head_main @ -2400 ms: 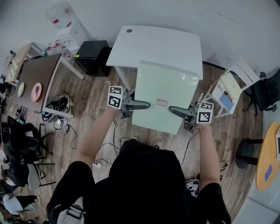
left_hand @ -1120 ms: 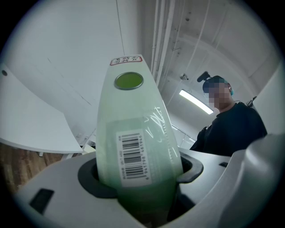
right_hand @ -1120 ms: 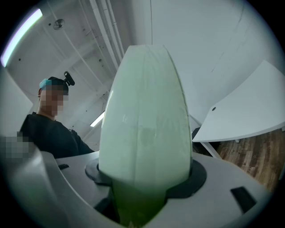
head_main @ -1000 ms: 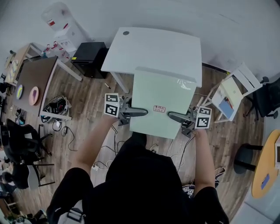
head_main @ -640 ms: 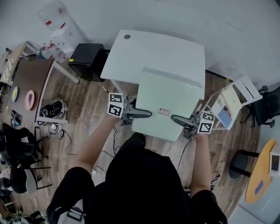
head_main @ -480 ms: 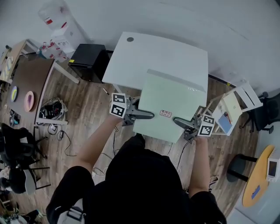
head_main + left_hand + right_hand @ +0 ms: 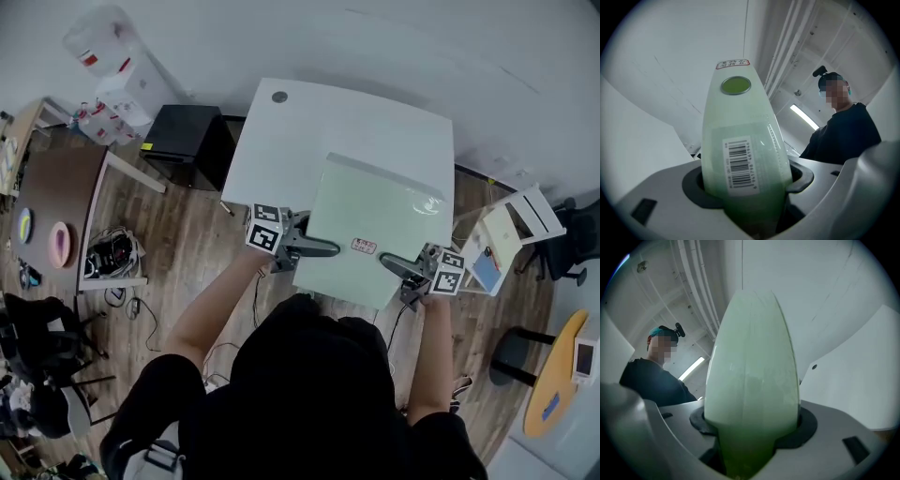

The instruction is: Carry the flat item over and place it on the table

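Observation:
A flat pale green board (image 7: 375,220) with a small red-print label is held level between both grippers. In the head view its far half lies over the near edge of the white table (image 7: 309,122). My left gripper (image 7: 323,248) is shut on the board's left edge. My right gripper (image 7: 394,262) is shut on the near right edge. In the left gripper view the board (image 7: 740,140) stands edge-on between the jaws, and a barcode sticker (image 7: 740,165) shows. In the right gripper view the board (image 7: 752,376) fills the gap between the jaws. Whether the board touches the tabletop is hidden.
A black cabinet (image 7: 183,141) and a water dispenser (image 7: 108,66) stand left of the white table. A brown table (image 7: 56,187) and floor cables (image 7: 112,253) are farther left. A small white rack (image 7: 511,234) and a round wooden table (image 7: 562,375) are at the right.
The person has walked toward the white table with the board. The board now overlaps more of the tabletop. Both grippers keep their hold.

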Available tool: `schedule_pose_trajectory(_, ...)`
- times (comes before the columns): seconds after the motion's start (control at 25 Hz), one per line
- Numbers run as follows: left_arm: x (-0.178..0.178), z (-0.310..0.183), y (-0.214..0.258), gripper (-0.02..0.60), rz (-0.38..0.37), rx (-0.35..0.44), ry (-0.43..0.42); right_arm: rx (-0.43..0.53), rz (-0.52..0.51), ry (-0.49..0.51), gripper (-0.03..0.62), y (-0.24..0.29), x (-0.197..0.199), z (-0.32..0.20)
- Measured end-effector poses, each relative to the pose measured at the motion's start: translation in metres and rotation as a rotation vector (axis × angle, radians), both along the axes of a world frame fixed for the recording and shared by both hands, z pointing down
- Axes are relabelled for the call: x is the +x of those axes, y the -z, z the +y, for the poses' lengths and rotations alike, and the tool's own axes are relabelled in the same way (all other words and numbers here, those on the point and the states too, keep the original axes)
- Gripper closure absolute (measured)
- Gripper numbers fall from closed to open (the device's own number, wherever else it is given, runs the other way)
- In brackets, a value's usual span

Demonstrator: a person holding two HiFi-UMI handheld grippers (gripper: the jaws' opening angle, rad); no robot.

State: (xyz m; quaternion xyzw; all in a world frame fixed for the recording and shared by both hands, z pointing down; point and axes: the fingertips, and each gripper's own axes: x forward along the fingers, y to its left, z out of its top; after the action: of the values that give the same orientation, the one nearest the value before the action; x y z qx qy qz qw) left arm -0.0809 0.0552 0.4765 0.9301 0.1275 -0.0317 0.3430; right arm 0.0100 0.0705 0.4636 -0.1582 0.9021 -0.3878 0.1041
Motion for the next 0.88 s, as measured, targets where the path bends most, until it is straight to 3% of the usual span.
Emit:
schedule_pose_trajectory(0.36, 0.001, -0.040, -0.022, 0.241, -0.009, -0.062, -0.024, -0.053, 0.016, -0.056, 0.293, -0.026, 0.003, -0.039)
schedule_pose_trajectory(0.88, 0.030, -0.142, -0.064, 0.242, -0.061, -0.177, 0.054, -0.132, -0.029, -0.053, 0.293, -0.066, 0.037, -0.146)
